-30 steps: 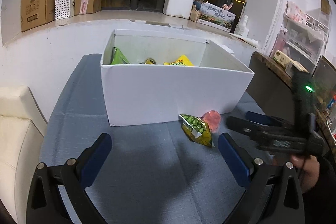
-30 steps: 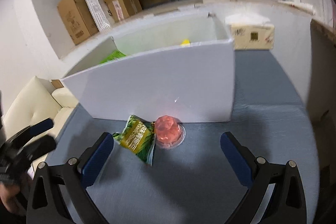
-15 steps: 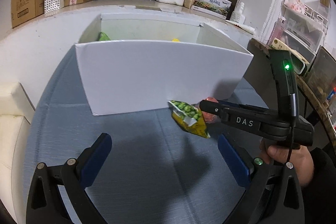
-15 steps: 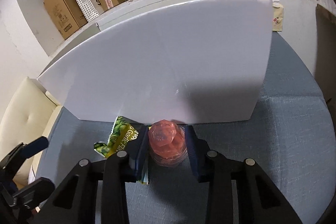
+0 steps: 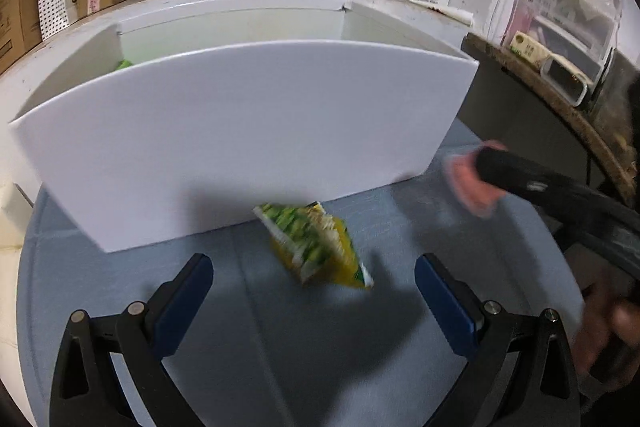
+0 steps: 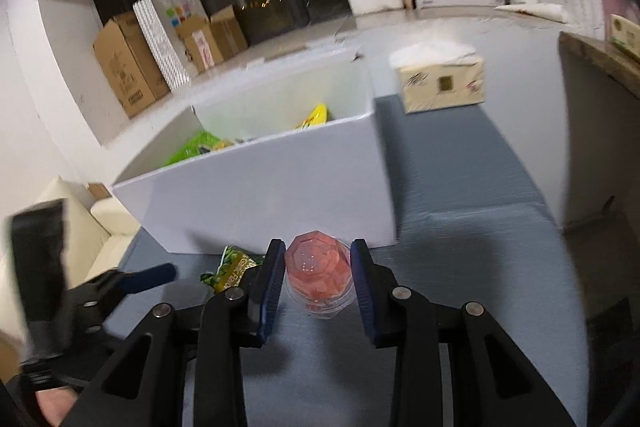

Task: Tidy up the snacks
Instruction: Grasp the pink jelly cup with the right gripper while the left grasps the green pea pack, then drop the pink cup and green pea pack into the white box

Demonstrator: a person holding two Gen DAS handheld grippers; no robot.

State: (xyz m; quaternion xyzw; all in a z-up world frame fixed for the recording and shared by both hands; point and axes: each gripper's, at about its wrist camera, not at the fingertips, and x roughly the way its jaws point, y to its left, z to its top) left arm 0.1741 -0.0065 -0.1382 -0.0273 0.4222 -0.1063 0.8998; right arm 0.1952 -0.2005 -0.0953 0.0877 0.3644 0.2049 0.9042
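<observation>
Jelly cup (image 6: 319, 274) apparently aloft in tilted right claw (image 6: 319, 281)

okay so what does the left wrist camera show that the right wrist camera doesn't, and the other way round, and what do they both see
Only the left wrist view shows the left claw, open, with the green and yellow snack bag lying whole on the blue cloth ahead of it.

Only the right wrist view shows the right claw shut on the pink jelly cup, the snacks inside the white box, and the tissue pack behind it.

Both show the white box, the snack bag, the jelly cup and the cloth.
</observation>
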